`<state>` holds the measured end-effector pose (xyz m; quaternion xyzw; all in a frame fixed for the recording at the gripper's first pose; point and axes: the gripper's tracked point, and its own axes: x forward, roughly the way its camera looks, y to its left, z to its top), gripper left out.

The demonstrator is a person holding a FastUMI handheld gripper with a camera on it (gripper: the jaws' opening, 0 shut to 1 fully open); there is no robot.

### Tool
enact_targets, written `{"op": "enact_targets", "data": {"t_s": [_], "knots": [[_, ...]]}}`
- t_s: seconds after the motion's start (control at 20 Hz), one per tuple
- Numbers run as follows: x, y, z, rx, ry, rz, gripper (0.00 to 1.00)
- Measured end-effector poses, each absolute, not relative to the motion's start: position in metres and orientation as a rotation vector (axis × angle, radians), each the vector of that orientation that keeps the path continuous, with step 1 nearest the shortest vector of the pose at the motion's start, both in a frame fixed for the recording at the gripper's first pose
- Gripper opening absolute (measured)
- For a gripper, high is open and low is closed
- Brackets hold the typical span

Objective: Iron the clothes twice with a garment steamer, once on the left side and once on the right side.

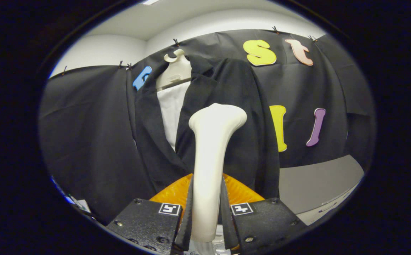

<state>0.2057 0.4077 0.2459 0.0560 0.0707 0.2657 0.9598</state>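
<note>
Closest to me, my claw (pixel 207 212) is clamped on the steamer (pixel 212 156): both fingers press the sides of its pale handle, nearly closed, with an orange part of the steamer body showing just behind them. Moving left to right along the booth wall, I see plain dark cloth, then the jacket (pixel 226 117) on its hanger (pixel 174 69), a white shirt (pixel 172 109) showing between the lapels. The steamer head stands in front of the jacket's chest, on the side right of the opening; I cannot tell whether it touches the fabric. Further right sits a grey surface (pixel 315 180), low against the wall. My worry is the grip: the handle is smooth and tapered, so a tilt could let it slide or twist. Pushing too hard could also swing the jacket on its hanger.
</note>
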Motion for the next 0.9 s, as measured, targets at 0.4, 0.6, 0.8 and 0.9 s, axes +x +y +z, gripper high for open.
{"op": "enact_targets", "data": {"t_s": [0.4, 0.6, 0.8, 0.9], "knots": [[0.208, 0.4, 0.203, 0.087, 0.21, 0.516, 0.39], [0.207, 0.395, 0.181, 0.074, 0.242, 0.506, 0.39], [0.204, 0.391, 0.159, 0.059, 0.279, 0.503, 0.39], [0.202, 0.388, 0.15, 0.054, 0.293, 0.504, 0.39]]}}
